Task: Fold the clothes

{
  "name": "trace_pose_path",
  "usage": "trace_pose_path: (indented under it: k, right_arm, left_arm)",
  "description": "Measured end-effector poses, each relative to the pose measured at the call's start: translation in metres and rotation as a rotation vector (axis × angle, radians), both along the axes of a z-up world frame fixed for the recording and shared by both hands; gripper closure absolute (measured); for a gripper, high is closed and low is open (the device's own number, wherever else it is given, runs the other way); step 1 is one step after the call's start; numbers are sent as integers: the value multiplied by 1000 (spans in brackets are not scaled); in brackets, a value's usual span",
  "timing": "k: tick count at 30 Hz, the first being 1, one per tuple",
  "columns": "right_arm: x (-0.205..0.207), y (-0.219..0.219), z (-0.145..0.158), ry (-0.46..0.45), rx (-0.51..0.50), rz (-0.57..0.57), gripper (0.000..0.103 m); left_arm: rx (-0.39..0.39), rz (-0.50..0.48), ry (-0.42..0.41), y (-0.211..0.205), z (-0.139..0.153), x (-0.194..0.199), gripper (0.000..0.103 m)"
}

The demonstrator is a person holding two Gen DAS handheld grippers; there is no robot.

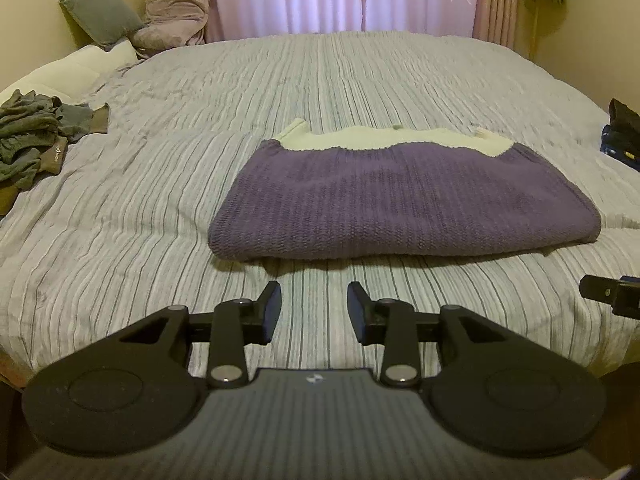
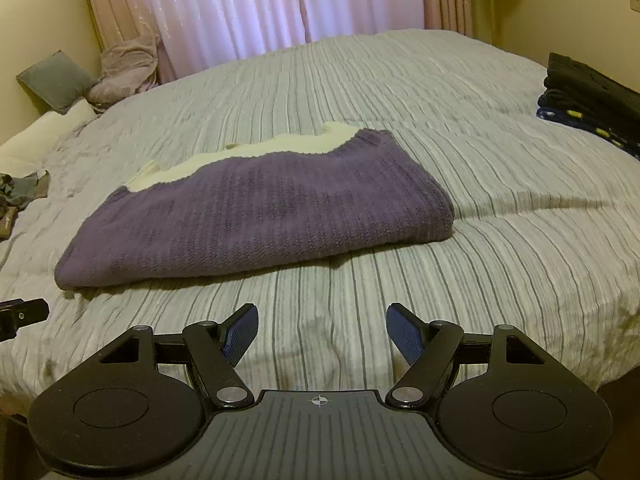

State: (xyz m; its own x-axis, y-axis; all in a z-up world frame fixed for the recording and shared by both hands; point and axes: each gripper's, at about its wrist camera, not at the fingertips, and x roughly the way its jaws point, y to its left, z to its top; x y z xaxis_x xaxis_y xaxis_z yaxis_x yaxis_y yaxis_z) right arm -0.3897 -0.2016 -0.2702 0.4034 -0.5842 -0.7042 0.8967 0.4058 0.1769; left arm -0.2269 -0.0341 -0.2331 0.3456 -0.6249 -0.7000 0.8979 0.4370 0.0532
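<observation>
A purple knit sweater point(image 1: 400, 196) with a cream top part lies folded into a flat rectangle on the striped bed; it also shows in the right wrist view point(image 2: 256, 216). My left gripper point(image 1: 314, 300) is open and empty, hovering just in front of the sweater's near edge. My right gripper point(image 2: 320, 320) is open and empty, in front of the sweater's near right corner. The tip of the right gripper point(image 1: 608, 296) shows at the right edge of the left wrist view, and the left one point(image 2: 20, 316) at the left edge of the right wrist view.
A heap of grey-green unfolded clothes point(image 1: 32, 136) lies at the bed's left side. A stack of folded dark clothes point(image 2: 592, 96) sits at the right side. Pillows point(image 1: 100, 16) and a bunched pink blanket point(image 1: 176, 20) lie at the far left by the curtains.
</observation>
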Motion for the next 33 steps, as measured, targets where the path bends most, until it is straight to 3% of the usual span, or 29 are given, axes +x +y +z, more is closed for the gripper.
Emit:
trace_pose_path:
  k: [30, 33]
  right_arm:
    - [6, 9, -4, 14, 13, 22, 29]
    - [4, 2, -11, 7, 28, 8, 29]
  left_arm:
    - [14, 12, 28, 20, -9, 3, 69]
    - [8, 5, 48, 19, -13, 7, 64]
